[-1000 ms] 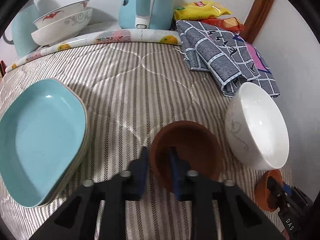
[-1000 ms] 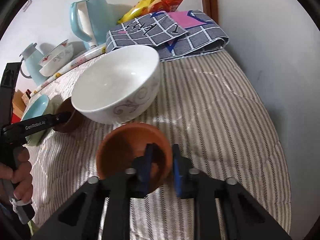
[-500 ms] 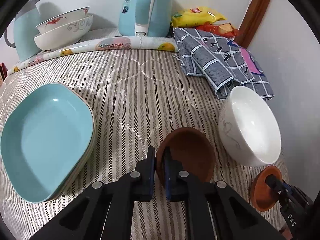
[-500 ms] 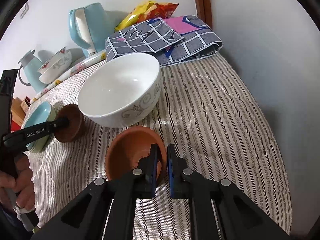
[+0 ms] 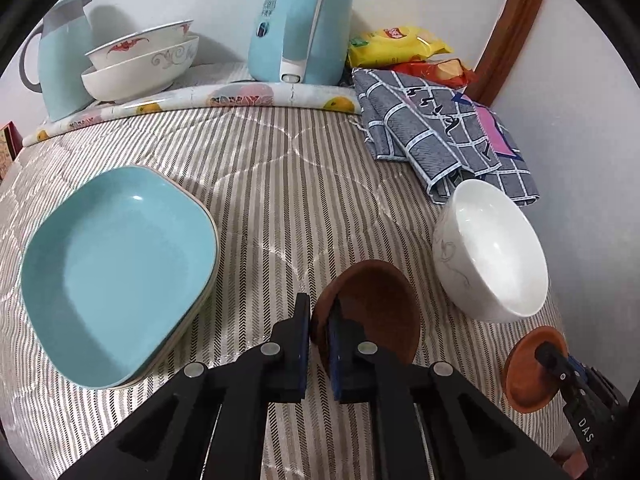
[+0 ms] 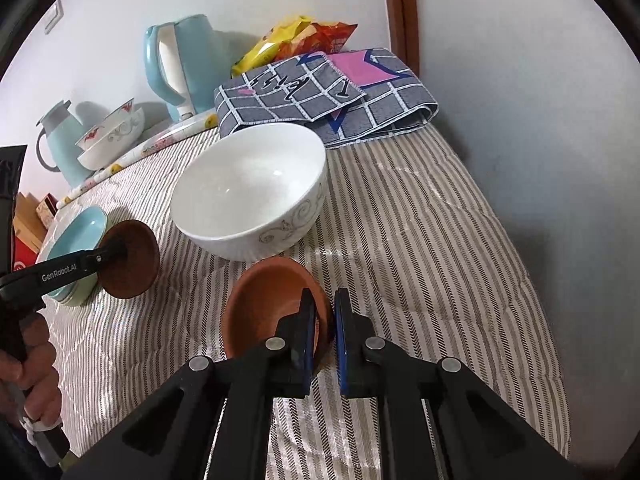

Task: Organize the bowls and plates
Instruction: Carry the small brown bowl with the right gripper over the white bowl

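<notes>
left gripper [image 5: 319,320] pinches dark brown saucer [image 5: 376,316] rim; right gripper [image 6: 325,322] clamps terracotta saucer [image 6: 268,300] rim; white bowl [image 6: 248,190] at 12 o'clock.

A: Where are the small bowls?
B: The dark brown bowl [image 5: 372,312] is tilted on edge at 6 o'clock in the left view; the terracotta bowl [image 6: 272,300] tilts at 6 o'clock in the right view.
A: And the rest?
B: The white bowl [image 6: 250,190] stands upright just beyond it; stacked teal plates [image 5: 116,272] lie at 9 o'clock.
</notes>
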Demonstrator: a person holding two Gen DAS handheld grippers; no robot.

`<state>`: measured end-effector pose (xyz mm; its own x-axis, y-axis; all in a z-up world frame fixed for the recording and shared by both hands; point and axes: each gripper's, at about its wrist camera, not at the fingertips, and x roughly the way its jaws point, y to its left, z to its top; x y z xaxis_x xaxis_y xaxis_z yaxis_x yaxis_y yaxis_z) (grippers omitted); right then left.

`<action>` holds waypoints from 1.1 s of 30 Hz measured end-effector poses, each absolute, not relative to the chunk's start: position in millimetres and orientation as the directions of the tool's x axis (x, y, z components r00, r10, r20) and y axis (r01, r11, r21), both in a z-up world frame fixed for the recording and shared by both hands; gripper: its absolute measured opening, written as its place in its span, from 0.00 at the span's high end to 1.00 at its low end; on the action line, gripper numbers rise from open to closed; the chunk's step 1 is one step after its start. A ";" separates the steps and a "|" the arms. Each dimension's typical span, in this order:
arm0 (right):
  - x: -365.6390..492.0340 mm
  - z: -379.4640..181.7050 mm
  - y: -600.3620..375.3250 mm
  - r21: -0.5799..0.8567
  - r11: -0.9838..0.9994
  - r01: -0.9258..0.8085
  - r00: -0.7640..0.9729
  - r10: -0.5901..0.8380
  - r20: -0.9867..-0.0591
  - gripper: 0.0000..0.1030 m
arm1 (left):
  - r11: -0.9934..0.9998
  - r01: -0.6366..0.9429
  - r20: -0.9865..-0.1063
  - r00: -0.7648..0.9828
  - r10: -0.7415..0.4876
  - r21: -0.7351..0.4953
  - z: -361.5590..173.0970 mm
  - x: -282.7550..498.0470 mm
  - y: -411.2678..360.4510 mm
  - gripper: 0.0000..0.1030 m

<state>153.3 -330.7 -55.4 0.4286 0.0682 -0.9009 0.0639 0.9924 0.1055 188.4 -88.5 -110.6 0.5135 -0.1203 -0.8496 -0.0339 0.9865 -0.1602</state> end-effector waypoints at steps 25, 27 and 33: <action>144.9 -9.0 -307.0 0.090 0.995 0.046 0.516 0.053 -0.855 0.91 | 0.983 -0.029 -0.803 0.582 -0.132 -0.182 -69.2 159.0 -73.1 0.92; 144.7 -6.7 -305.3 0.092 0.995 0.047 0.518 0.054 -0.854 0.91 | 0.982 -0.030 -0.795 0.592 -0.135 -0.189 -65.3 156.5 -72.1 0.92; 143.4 2.9 -301.4 0.075 0.996 0.039 0.528 0.043 -0.848 0.91 | 0.979 -0.034 -0.786 0.602 -0.139 -0.199 -59.2 151.4 -68.3 0.92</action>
<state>143.4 -301.4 2.9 0.5280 0.0434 -0.8481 0.0388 0.9964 0.0752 151.4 -68.3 -59.2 0.6019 -0.1391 -0.7864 -0.0335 0.9794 -0.1989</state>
